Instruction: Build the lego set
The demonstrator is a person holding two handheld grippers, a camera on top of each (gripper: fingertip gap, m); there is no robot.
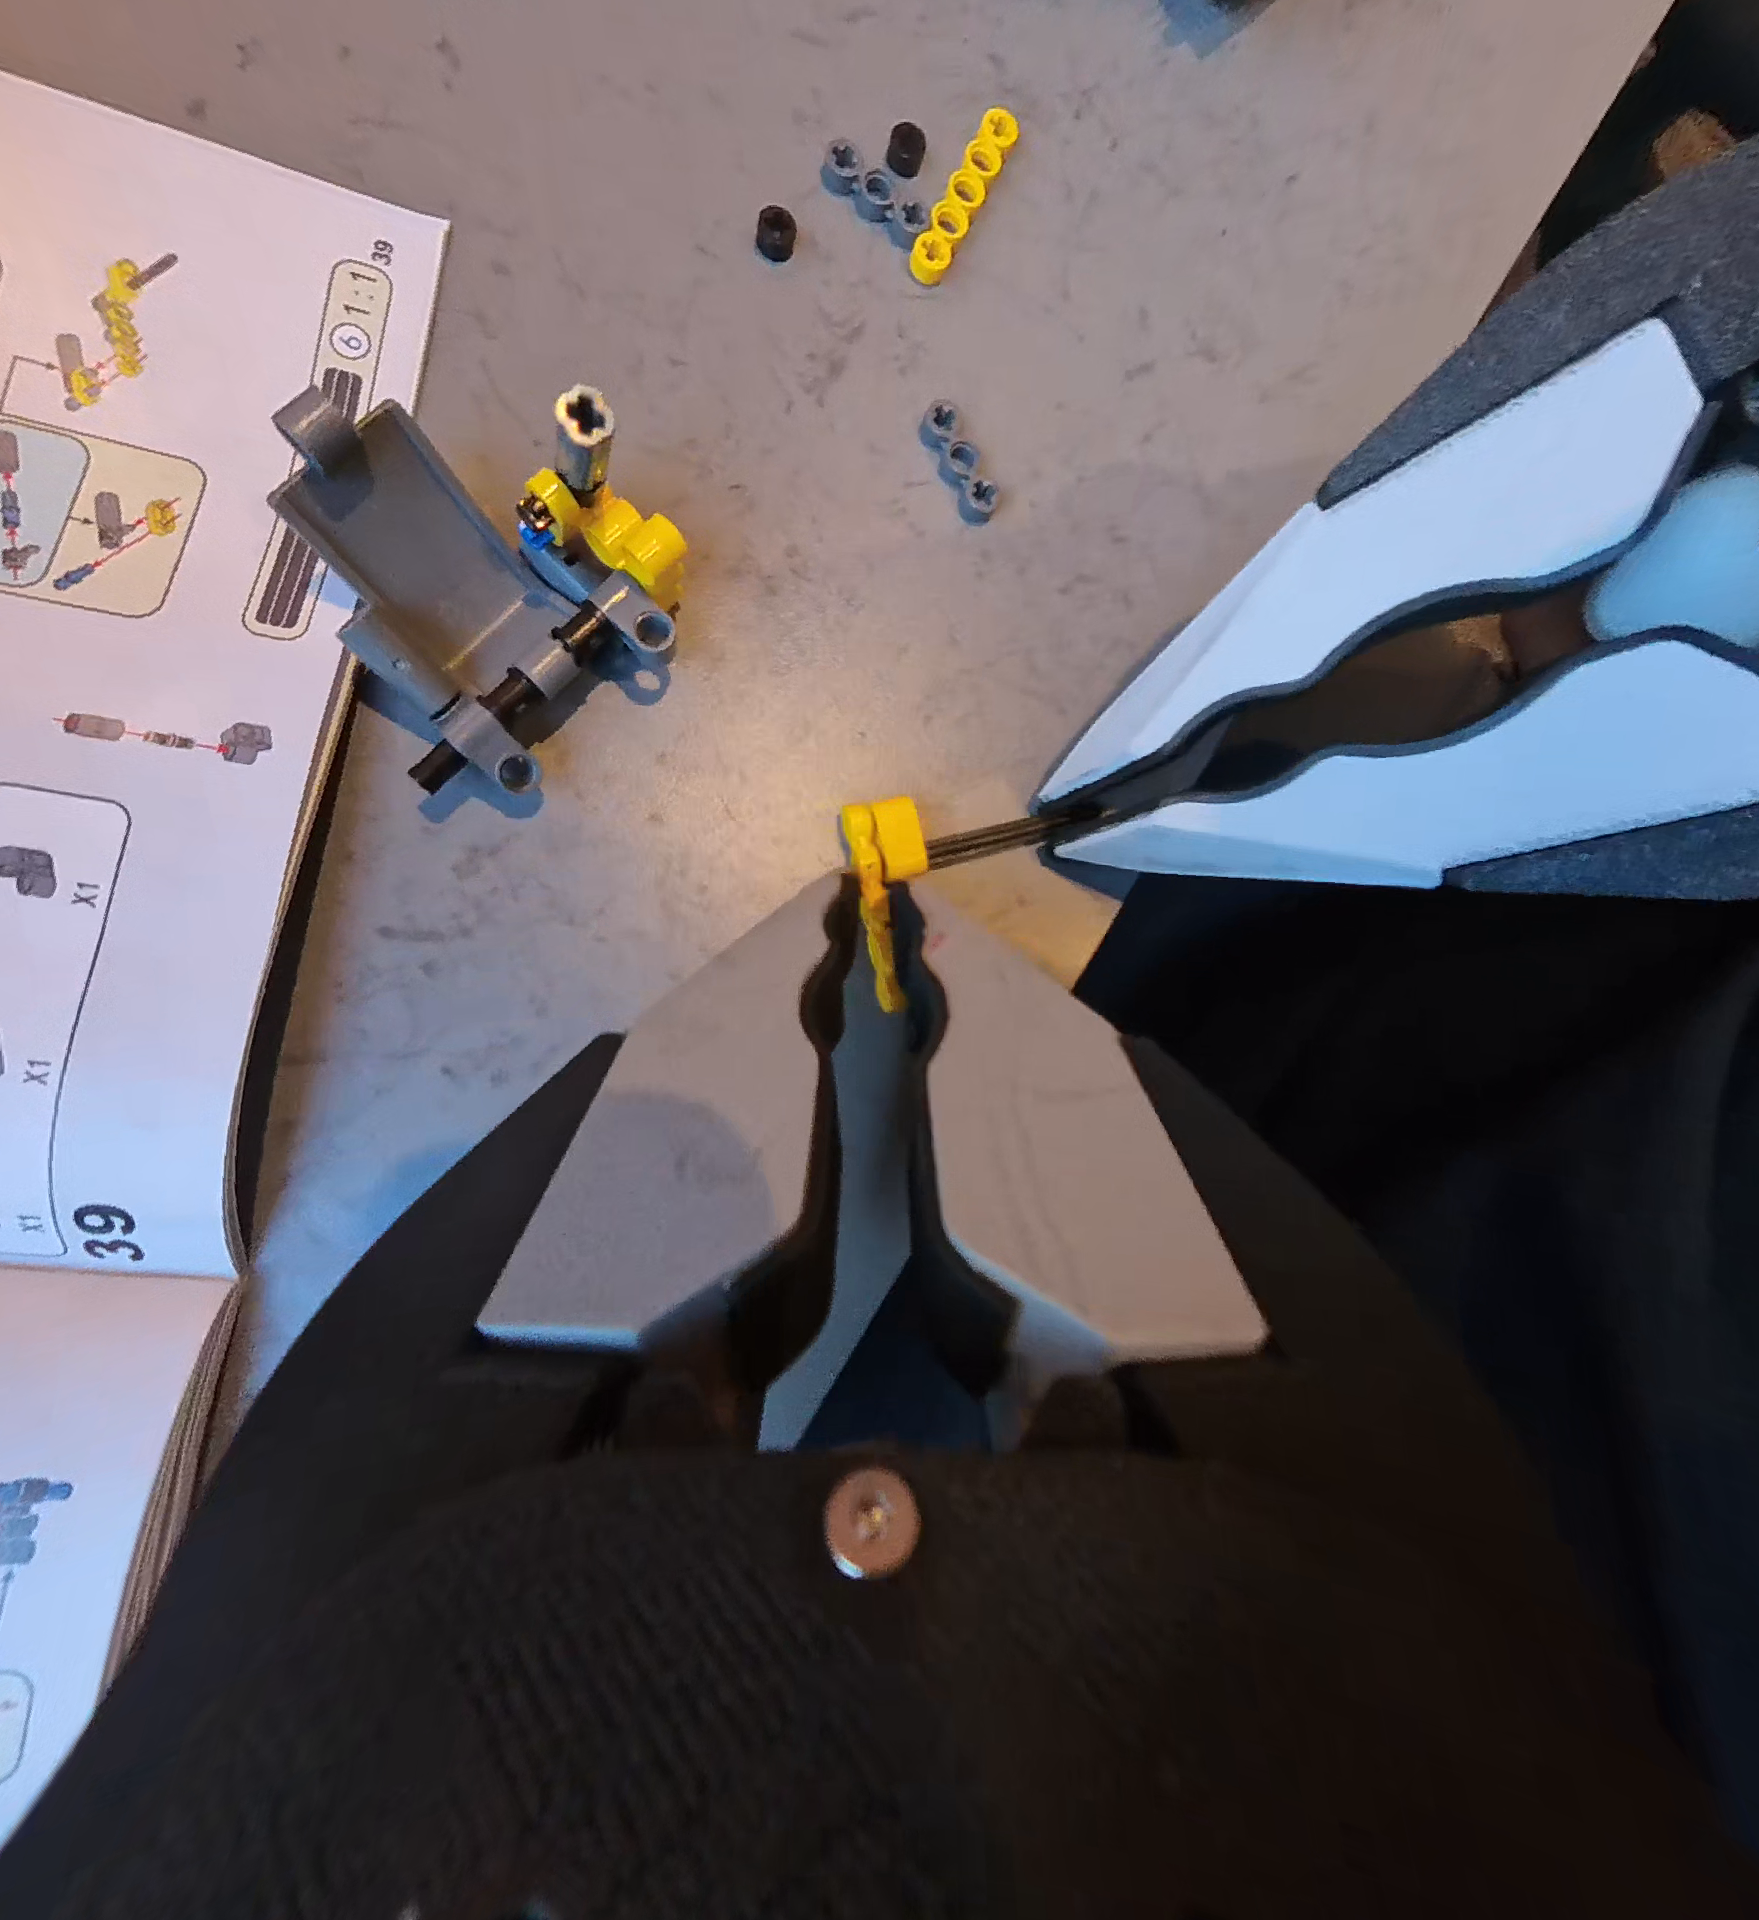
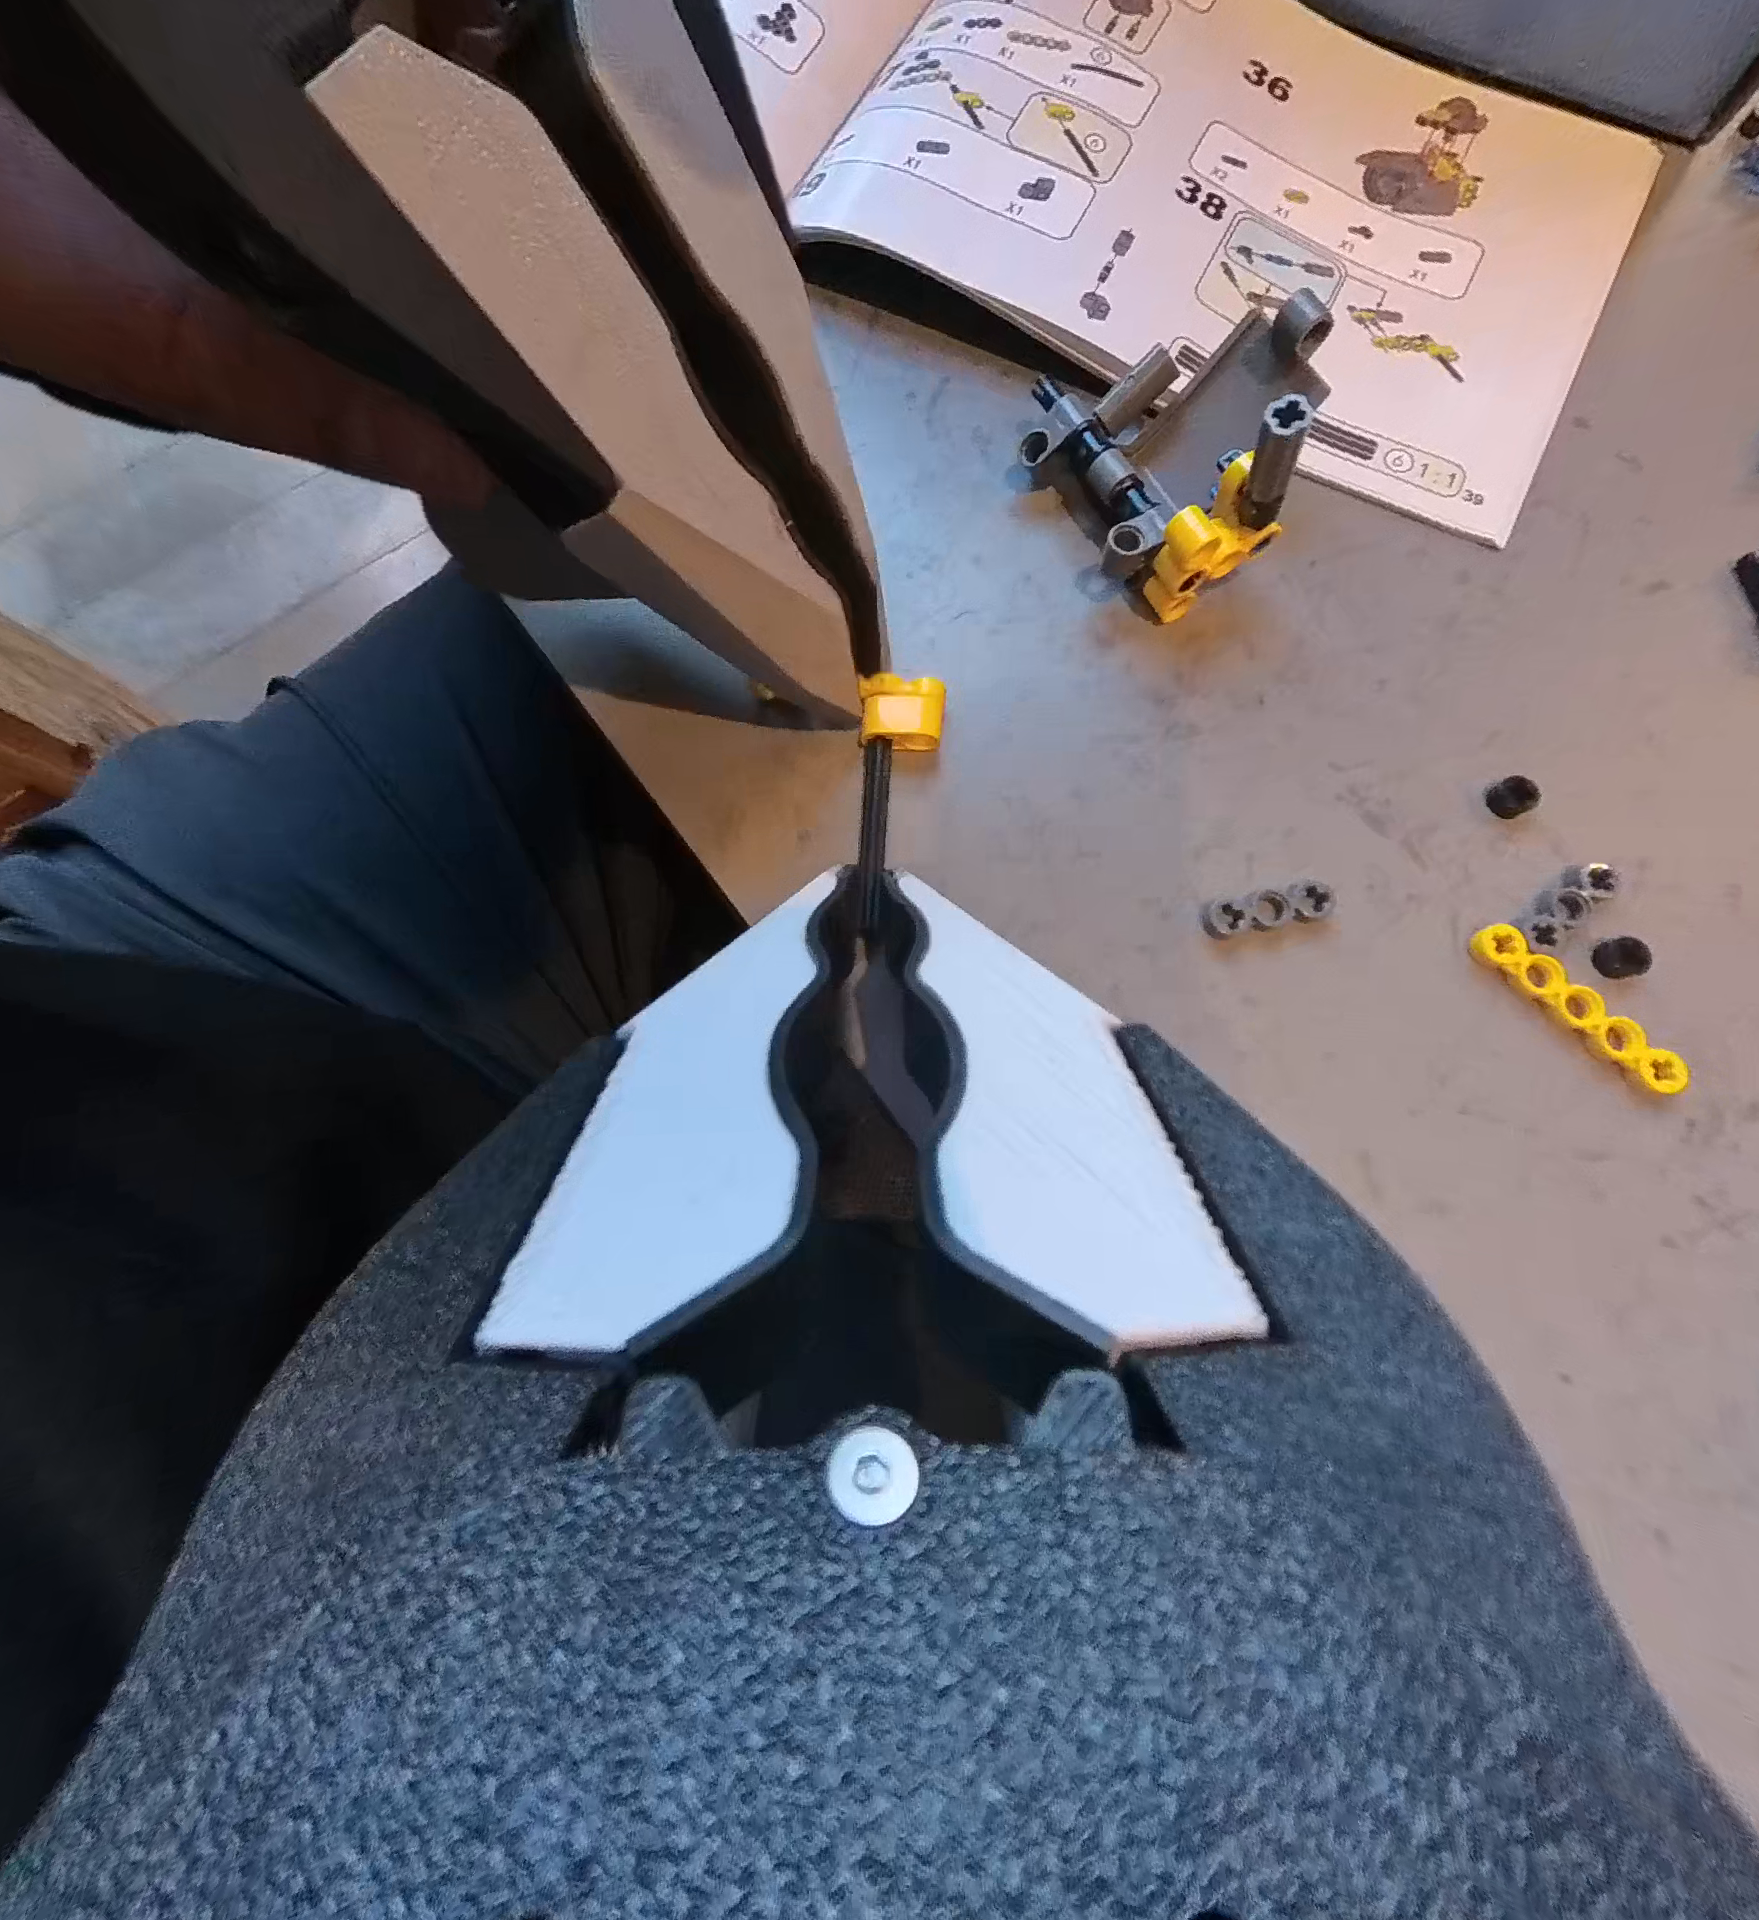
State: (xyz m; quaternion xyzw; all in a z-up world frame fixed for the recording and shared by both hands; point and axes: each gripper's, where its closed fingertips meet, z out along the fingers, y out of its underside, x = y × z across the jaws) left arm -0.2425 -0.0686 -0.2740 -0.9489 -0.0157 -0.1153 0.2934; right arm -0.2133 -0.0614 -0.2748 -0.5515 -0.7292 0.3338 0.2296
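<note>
A: Left tongs [image 1: 870, 883]?
B: Closed down on a thin yellow connector [image 1: 880, 831], only a narrow slit left between the fingers. The piece is pinched edge-on and held up off the table [image 1: 854, 343].

A: Right tongs [image 2: 867, 878]?
B: Closed as well, clamped on a black axle [image 2: 877, 800]. The axle tip is seen poked into the yellow connector; how deep it sits cannot be told.

A: So both are met at the connector?
B: Yes, the two tongs are brought together at right angles there, just off the near edge of the table, above a dark trouser leg [image 2: 335, 831].

A: Rest of the scene, relative to the connector?
B: A grey-and-yellow sub-assembly [image 1: 501, 582] is lying beyond it and to the left in the left wrist view, partly on the corner of an open instruction booklet [image 1: 127, 727]. Farther out, a yellow five-hole beam [image 1: 963, 192], two short grey beams [image 1: 958, 462] [image 1: 870, 192] and two small black bushes [image 1: 776, 231] [image 1: 904, 148] are laid loose.

A: Progress?
B: One sub-assembly is seen built; axle and connector are being joined; the loose beams and bushes are untouched. More parts are glimpsed at the far right edge in the right wrist view, too blurred to be named.
</note>
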